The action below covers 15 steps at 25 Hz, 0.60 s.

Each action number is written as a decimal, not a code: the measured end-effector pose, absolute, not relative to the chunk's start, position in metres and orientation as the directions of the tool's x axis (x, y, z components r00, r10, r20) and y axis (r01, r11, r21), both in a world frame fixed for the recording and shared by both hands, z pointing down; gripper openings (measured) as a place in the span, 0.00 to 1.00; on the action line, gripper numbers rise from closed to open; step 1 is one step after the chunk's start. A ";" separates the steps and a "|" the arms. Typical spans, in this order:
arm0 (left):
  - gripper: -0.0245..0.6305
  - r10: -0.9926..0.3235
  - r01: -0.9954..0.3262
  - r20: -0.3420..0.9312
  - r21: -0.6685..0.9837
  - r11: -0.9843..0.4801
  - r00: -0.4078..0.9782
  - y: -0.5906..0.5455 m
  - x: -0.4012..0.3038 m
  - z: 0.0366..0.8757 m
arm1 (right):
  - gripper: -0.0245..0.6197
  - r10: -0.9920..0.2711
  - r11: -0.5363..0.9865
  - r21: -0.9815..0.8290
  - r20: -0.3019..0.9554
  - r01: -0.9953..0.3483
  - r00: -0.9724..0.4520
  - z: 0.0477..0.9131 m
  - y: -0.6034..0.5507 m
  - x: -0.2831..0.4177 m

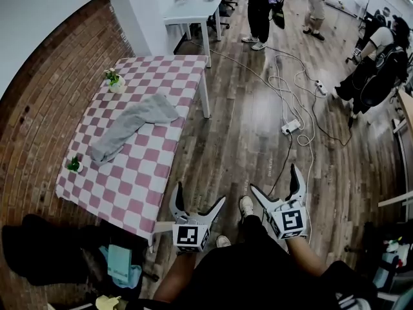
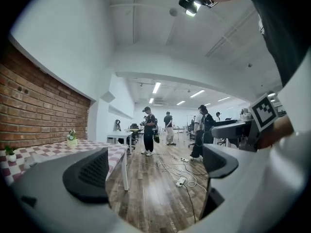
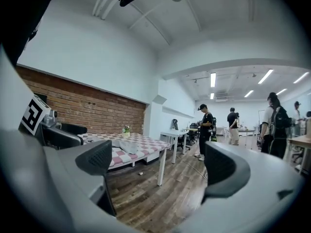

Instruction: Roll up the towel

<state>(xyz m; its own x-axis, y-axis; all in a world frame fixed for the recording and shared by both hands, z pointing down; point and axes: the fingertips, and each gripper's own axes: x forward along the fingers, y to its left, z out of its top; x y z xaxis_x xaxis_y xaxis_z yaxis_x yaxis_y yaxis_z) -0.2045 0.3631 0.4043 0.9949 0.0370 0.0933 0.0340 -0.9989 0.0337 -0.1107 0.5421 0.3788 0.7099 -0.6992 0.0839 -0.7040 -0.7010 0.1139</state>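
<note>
A grey towel (image 1: 132,126) lies crumpled in a long strip across the pink-and-white checked table (image 1: 142,186). Both grippers hang off the table's near right corner, above the wooden floor and apart from the towel. My left gripper (image 1: 200,196) is open with nothing between its jaws; in the left gripper view it (image 2: 153,171) looks past the table edge (image 2: 48,152) down the room. My right gripper (image 1: 275,179) is open and empty too. In the right gripper view it (image 3: 158,171) faces the table (image 3: 146,142), where the towel (image 3: 127,147) shows as a pale heap.
Two small potted plants (image 1: 115,81) (image 1: 74,164) stand on the table by the brick wall (image 1: 39,108). Cables and a power strip (image 1: 290,126) lie on the floor to the right. A white table (image 1: 193,10) and several people stand farther off. Dark bags (image 1: 39,250) sit at the table's near end.
</note>
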 end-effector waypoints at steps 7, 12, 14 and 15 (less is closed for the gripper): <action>0.91 -0.006 -0.002 0.166 -0.026 -1.000 0.986 0.345 -0.139 0.417 | 0.91 -0.768 -0.623 0.109 0.105 -0.775 0.632 0.400 0.514 -0.041; 0.89 -0.039 -0.034 0.227 -0.026 -0.999 0.973 0.335 -0.082 0.428 | 0.91 -0.807 -0.564 0.126 0.125 -0.816 0.577 0.403 0.494 0.023; 0.88 -0.056 -0.050 0.259 -0.031 -0.998 0.964 0.332 -0.065 0.434 | 0.91 -0.820 -0.545 0.131 0.124 -0.828 0.559 0.404 0.489 0.045; 0.87 -0.069 -0.061 0.270 -0.038 -0.997 0.960 0.330 -0.057 0.436 | 0.91 -0.826 -0.535 0.134 0.125 -0.834 0.550 0.405 0.487 0.055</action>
<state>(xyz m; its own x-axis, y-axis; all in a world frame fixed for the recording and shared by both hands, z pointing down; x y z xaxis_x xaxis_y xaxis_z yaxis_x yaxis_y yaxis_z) -0.0571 0.3297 0.4361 0.9603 -0.0688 0.2704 -0.0607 -0.9974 -0.0382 0.0547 0.4866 0.4047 0.5501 -0.8257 0.1247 -0.8340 -0.5354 0.1335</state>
